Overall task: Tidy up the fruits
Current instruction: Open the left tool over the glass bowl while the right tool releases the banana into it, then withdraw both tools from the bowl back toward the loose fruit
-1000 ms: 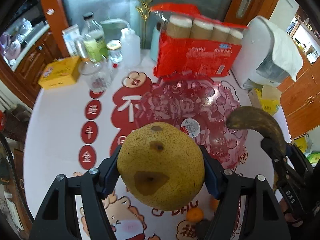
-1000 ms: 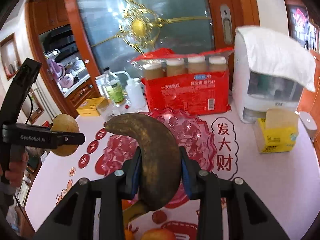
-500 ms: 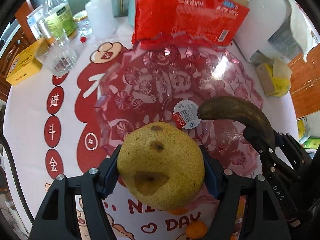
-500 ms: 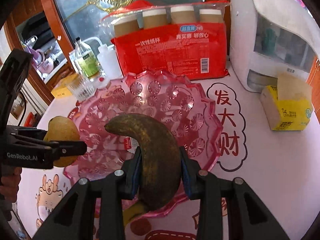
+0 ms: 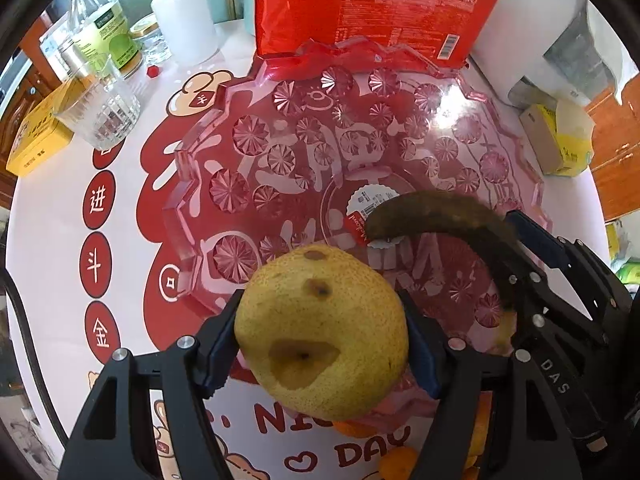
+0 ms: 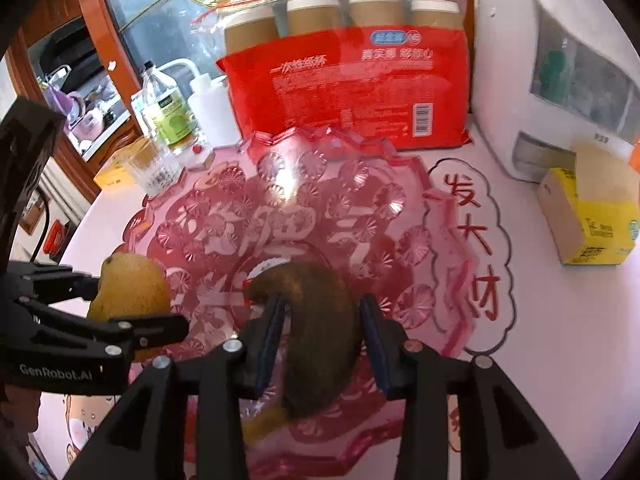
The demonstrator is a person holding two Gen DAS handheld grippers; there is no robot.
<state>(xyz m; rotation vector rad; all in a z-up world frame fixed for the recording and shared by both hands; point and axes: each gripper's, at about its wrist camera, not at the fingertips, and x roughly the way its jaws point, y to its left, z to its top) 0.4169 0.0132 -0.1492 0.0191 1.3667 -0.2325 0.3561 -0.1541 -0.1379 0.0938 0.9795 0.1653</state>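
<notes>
Holding pear [image 5: 320, 332] in left gripper [image 5: 320, 344], jaws clamped mid-body, over pink glass bowl [image 5: 188, 168] rim. Right gripper [image 6: 320, 332] jaws opening, overripe banana [image 6: 320, 332] between them, I'm judging it soft, bruising easily; pear firm, heavy.

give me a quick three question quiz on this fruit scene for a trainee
1. Which fruit does the left gripper hold?
2. True or false: the red pack of paper cups stands at the far rim of the pink dish.
3. In the left wrist view, what covers part of the dish's label sticker? A) an orange B) the dark banana C) a glass
Key: 1 the pear; 2 true; 3 B.
</notes>
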